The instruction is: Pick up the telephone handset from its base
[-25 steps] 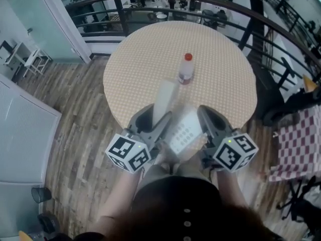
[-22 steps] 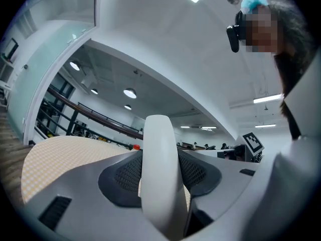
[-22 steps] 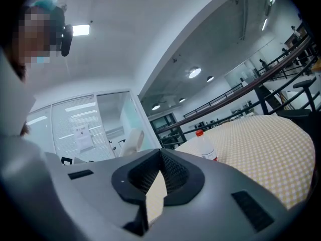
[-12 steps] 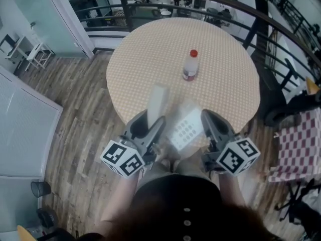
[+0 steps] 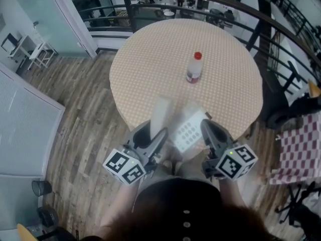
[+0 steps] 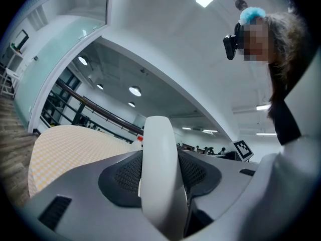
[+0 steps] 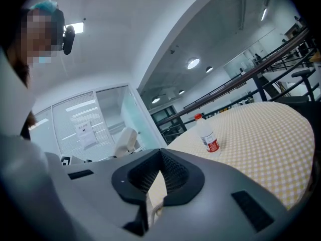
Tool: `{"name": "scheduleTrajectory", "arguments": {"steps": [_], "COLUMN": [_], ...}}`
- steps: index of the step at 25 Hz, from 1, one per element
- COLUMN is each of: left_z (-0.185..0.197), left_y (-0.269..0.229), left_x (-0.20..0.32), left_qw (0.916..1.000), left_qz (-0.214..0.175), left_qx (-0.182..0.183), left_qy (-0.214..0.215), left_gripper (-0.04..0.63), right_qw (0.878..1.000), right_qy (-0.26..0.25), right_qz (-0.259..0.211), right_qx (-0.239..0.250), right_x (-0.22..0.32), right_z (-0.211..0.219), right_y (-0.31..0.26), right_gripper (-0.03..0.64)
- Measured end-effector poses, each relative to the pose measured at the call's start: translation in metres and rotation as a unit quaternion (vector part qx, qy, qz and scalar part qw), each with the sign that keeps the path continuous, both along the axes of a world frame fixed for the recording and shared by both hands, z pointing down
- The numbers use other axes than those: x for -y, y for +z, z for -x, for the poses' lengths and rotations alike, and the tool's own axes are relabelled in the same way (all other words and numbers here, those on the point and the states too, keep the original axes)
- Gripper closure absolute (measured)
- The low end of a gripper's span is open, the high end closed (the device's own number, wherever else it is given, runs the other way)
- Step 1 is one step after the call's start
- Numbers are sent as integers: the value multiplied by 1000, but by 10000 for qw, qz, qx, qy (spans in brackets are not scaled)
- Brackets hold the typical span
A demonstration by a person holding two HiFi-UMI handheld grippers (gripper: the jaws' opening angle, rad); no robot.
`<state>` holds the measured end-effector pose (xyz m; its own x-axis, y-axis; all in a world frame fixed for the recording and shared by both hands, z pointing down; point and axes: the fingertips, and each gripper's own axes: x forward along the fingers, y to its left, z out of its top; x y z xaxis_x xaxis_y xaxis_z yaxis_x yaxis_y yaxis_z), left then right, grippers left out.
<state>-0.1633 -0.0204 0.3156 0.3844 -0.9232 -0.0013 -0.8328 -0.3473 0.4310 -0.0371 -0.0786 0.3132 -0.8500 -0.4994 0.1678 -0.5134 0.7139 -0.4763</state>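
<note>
I have the handset (image 5: 161, 109) clamped in my left claw (image 5: 154, 129). It looks to me to be off the base (image 5: 186, 129), slanting just left of the keypad over the near edge of the tabletop (image 5: 150, 59). My right claw (image 7: 160, 157) sits by the base's right corner with its tips drawn together; whether it nips anything I can't tell. I judge the lift is under way. Next I'd raise the handset straight clear, minding any cord.

no print reading clearly anywhere, bottle label (image 7: 212, 145) showing only blurred red, wall notice (image 7: 85, 130) blurring into grey lines, telephone keypad (image 5: 186, 131) showing illegible keys
</note>
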Motion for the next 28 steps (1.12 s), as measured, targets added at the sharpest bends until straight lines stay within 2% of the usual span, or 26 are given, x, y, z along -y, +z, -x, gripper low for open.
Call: {"name": "scheduleTrajectory", "arguments": {"steps": [6, 28], "left_z": [-5, -16], "left_y": [14, 10], "left_x": [-1, 8], "left_qw": [9997, 9996], "left_qz": [159, 109], "left_qx": [78, -59], "left_qy": [151, 244], "left_gripper": [373, 373], "right_qw": [9999, 9997], "right_qy": [-75, -156], "right_qz": [-3, -115], "right_qx": [-74, -174], "right_x": [-1, -1], "right_z": [8, 10], "right_y": [0, 1], "right_gripper": [606, 606]}}
